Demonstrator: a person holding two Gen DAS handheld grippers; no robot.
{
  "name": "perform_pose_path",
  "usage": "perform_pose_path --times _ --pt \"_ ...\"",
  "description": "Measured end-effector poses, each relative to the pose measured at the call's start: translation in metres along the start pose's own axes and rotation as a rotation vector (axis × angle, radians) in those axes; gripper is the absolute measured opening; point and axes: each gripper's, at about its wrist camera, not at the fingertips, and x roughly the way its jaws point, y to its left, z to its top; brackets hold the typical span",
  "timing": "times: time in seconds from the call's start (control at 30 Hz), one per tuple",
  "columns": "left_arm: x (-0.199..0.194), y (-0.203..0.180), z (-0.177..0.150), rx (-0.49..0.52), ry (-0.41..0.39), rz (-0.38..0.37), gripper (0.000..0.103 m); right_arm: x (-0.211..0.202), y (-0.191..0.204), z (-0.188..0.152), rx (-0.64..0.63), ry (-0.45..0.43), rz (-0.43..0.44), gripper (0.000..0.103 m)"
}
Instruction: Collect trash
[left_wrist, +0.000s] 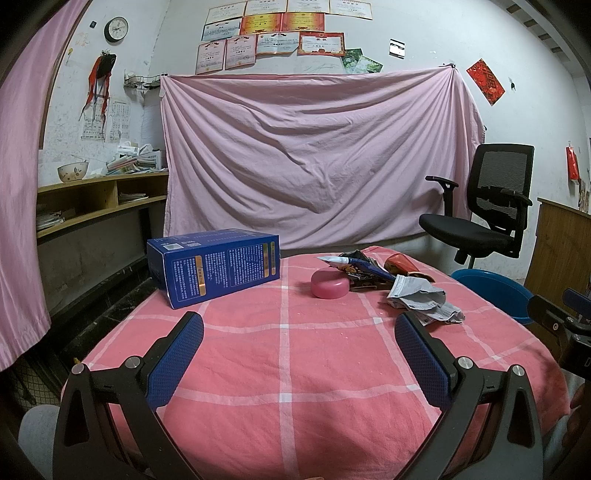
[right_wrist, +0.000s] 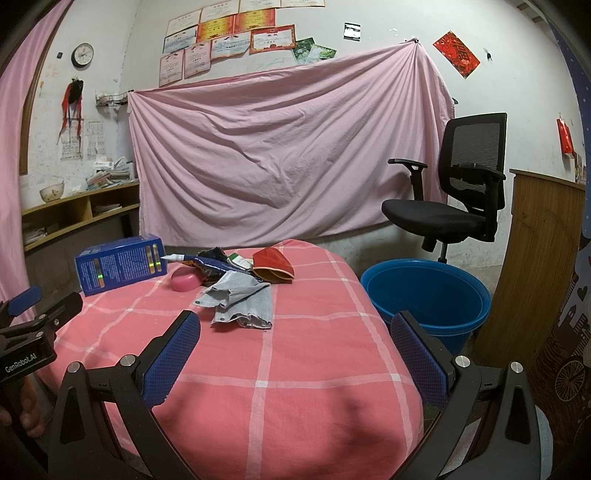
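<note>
While both grippers, left gripper (left_wrist: 299, 347) and right gripper (right_wrist: 295, 347), gape wide and empty, pinch the crumpled grey mask (right_wrist: 240, 299), likely light and floppy, mid-table beside the blue bucket (right_wrist: 424, 295), by a raised fold.

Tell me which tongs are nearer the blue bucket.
Right. The right tongs hover open over the table's near edge beside the blue bucket; the left tongs, also open, sit farther left.
</note>
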Motion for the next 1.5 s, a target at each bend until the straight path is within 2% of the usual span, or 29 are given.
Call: perform_pose_path --times 0.6,0.87,1.2,1.4,1.5 --pt "0.006 0.002 0.008 -0.017 0.009 0.023 0.102 0.007 0.009 0.002 0.014 0.004 0.022 0.103" --pt "0.016 0.005 0.026 -0.007 -0.018 0.032 0.102 0.013 0.009 0.023 0.019 -0.027 0.040 0.103" --pt "0.059 0.006 0.057 0.005 -0.066 0.001 0.102 0.044 0.008 0.064 -0.006 -0.087 0.058 0.103" --pt "0.093 0.010 0.068 0.028 -0.046 -0.022 0.102 0.085 0.008 0.083 -0.002 -0.031 0.076 0.103" --pt "0.116 0.012 0.067 0.044 0.016 -0.044 0.102 0.102 0.010 0.085 -0.003 0.022 0.088 0.103"
